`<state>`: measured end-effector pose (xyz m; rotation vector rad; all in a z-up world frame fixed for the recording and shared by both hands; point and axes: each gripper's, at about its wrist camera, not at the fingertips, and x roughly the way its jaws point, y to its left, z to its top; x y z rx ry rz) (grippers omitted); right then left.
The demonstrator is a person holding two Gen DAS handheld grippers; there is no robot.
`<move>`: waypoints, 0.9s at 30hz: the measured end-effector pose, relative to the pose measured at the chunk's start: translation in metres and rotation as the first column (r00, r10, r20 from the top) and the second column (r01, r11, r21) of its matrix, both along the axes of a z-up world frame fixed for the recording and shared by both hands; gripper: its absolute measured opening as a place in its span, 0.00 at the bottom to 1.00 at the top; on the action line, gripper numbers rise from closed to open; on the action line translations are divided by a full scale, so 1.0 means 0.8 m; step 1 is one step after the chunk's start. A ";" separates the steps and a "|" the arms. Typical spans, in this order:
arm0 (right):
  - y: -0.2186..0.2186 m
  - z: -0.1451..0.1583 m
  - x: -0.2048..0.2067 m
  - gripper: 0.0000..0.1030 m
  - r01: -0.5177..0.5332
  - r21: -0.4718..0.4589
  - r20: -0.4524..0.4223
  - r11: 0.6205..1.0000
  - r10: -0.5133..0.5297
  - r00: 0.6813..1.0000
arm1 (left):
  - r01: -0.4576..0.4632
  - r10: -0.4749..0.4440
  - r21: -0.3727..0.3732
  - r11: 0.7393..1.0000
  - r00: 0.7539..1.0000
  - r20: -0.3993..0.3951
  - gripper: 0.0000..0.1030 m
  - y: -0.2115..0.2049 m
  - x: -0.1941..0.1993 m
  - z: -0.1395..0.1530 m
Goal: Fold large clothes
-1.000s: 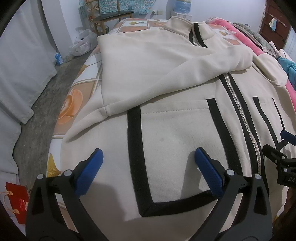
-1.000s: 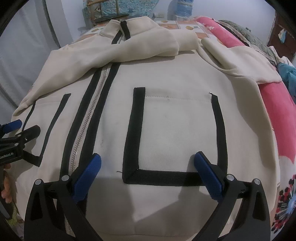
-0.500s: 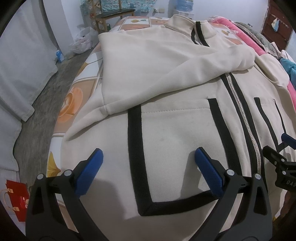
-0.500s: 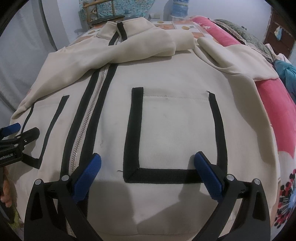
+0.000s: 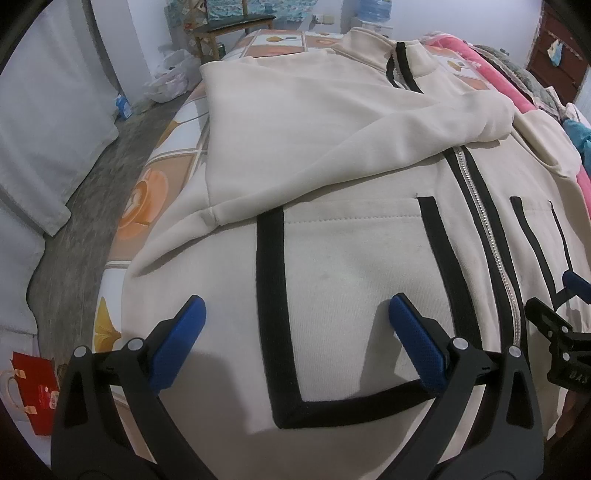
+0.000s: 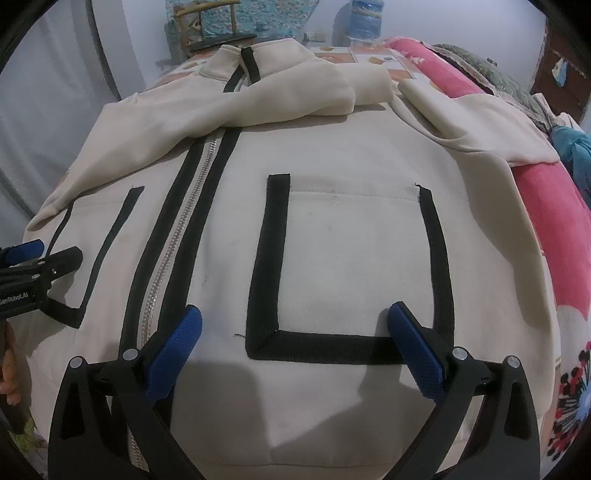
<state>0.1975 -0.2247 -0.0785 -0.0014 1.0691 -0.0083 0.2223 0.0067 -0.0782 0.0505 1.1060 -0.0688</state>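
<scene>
Bedroom, patterned bed [image 5: 155, 184] | cream zip jacket [image 6: 351, 258] spread flat | left gripper [image 5: 295, 332], right gripper [image 6: 295, 336] hover wide apart, empty

A red paper gift bag [image 5: 31, 397] sits at the lower left edge of the left wrist view, on the grey floor [image 5: 85, 206]. White plastic bags [image 5: 168, 79] lie at the upper left, near a wooden chair with a dark seat [image 5: 232, 24]. In the right wrist view, a pink blanket [image 6: 546, 206] runs down the right side, with a teal cloth [image 6: 570, 153] at the right edge.
</scene>
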 end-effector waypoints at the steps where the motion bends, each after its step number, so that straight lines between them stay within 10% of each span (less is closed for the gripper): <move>1: 0.000 0.000 0.000 0.95 -0.002 0.000 0.000 1.000 0.002 1.000 | -0.001 0.001 0.000 1.000 1.000 -0.002 0.94 0.000 0.000 0.000; 27: -0.003 -0.001 0.000 0.95 -0.103 0.001 -0.029 0.995 0.103 0.994 | 0.024 -0.024 -0.002 1.000 1.000 -0.001 0.94 0.001 0.002 -0.001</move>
